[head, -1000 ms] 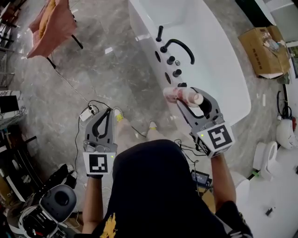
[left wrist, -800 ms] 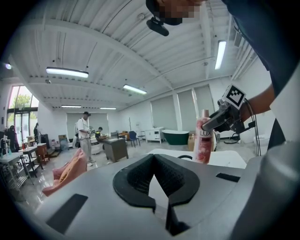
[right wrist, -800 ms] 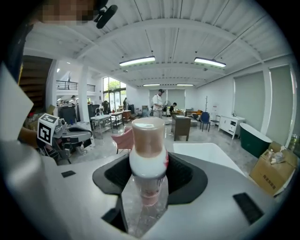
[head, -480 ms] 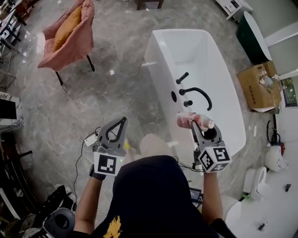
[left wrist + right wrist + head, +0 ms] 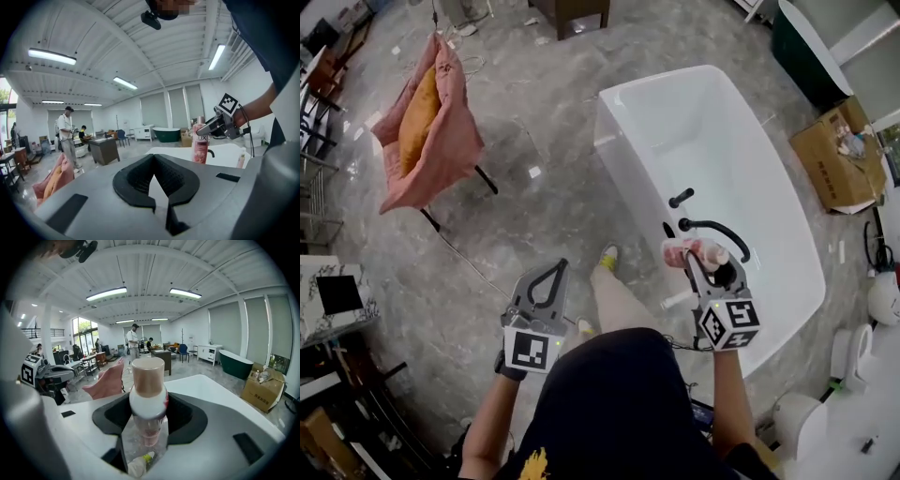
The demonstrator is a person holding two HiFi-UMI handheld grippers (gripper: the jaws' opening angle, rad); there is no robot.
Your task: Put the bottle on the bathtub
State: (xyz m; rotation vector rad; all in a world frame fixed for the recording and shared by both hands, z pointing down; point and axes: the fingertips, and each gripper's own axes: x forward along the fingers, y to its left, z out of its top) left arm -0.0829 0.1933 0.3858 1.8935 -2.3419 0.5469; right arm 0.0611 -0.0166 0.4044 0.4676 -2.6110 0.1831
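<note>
Gripping the bottle (image 5: pixel 682 251) by the bathtub (image 5: pixel 612 155) rim, right tongs (image 5: pixel 701 255); left tongs (image 5: pixel 551 269) closed, well apart

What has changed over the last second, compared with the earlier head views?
The right tool carried the bottle slightly forward, closer to the black tap on the bathtub rim. The head view pulled back, showing the whole bathtub. Unchanged: right tool shut on the bottle, left tool shut and empty.
</note>
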